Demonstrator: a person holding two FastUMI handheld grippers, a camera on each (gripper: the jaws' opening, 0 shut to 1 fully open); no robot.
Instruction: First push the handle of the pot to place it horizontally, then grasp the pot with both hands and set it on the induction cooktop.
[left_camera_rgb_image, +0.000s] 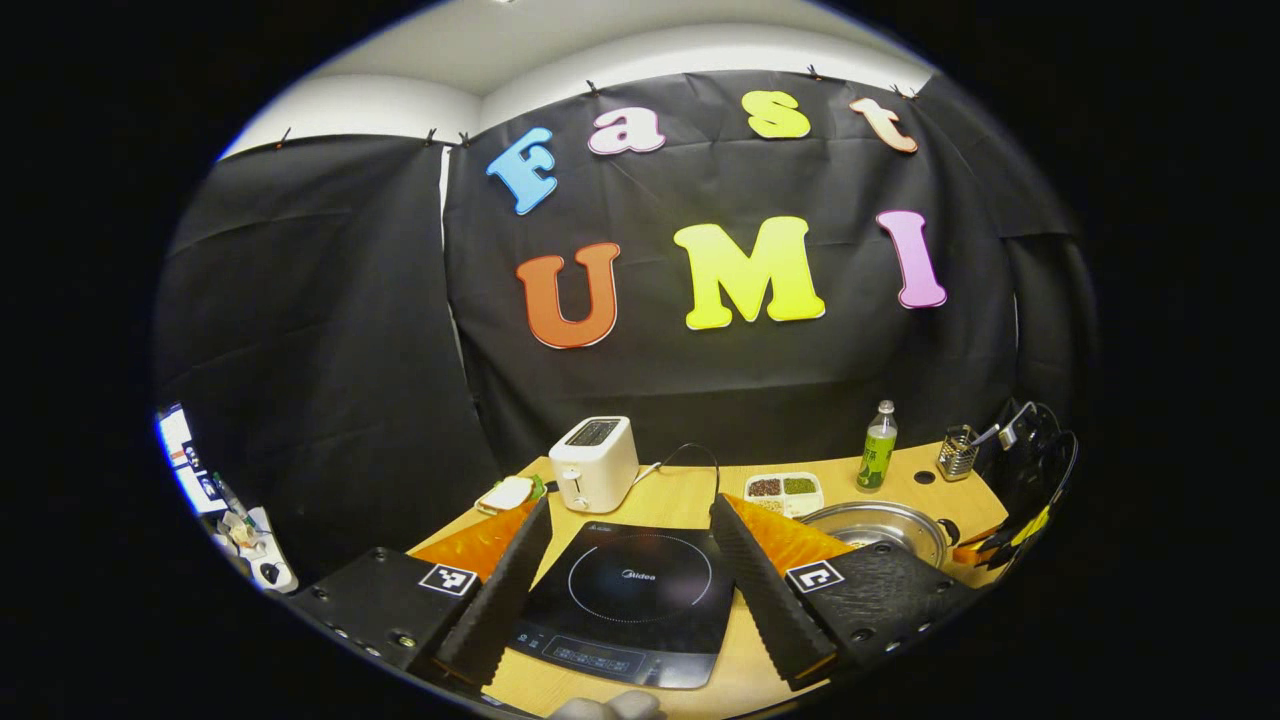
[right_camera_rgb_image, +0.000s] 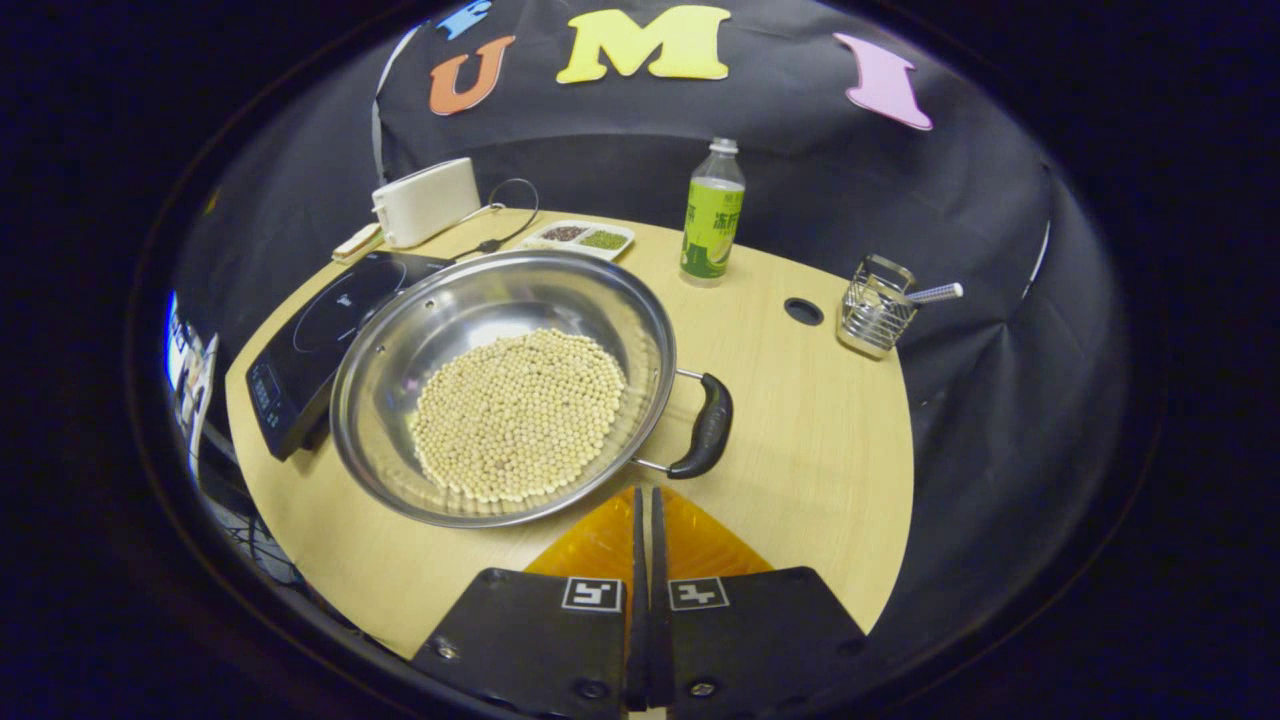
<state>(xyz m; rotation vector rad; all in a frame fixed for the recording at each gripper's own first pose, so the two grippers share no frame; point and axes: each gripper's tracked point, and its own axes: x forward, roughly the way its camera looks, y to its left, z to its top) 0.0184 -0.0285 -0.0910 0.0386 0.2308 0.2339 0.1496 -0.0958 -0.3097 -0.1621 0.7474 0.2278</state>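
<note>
A wide steel pot (right_camera_rgb_image: 500, 385) holding pale round beans rests on the wooden table, its left edge lying over the black induction cooktop (right_camera_rgb_image: 320, 330). Its black side handle (right_camera_rgb_image: 706, 425) points toward the right gripper. My right gripper (right_camera_rgb_image: 645, 500) is shut with nothing in it, its tips just short of the pot's near rim, left of the handle. In the left gripper view, my left gripper (left_camera_rgb_image: 630, 525) stands open above the induction cooktop (left_camera_rgb_image: 630, 600), and the pot (left_camera_rgb_image: 880, 525) lies to its right, partly hidden behind the right finger (left_camera_rgb_image: 765, 590).
A white toaster (left_camera_rgb_image: 595, 462) with its cord stands behind the cooktop. A divided dish of grains (right_camera_rgb_image: 580, 237), a green bottle (right_camera_rgb_image: 712, 215) and a wire holder (right_camera_rgb_image: 878, 305) line the table's back. A round hole (right_camera_rgb_image: 803, 311) is in the tabletop. The other gripper (left_camera_rgb_image: 1020, 500) is at the far right.
</note>
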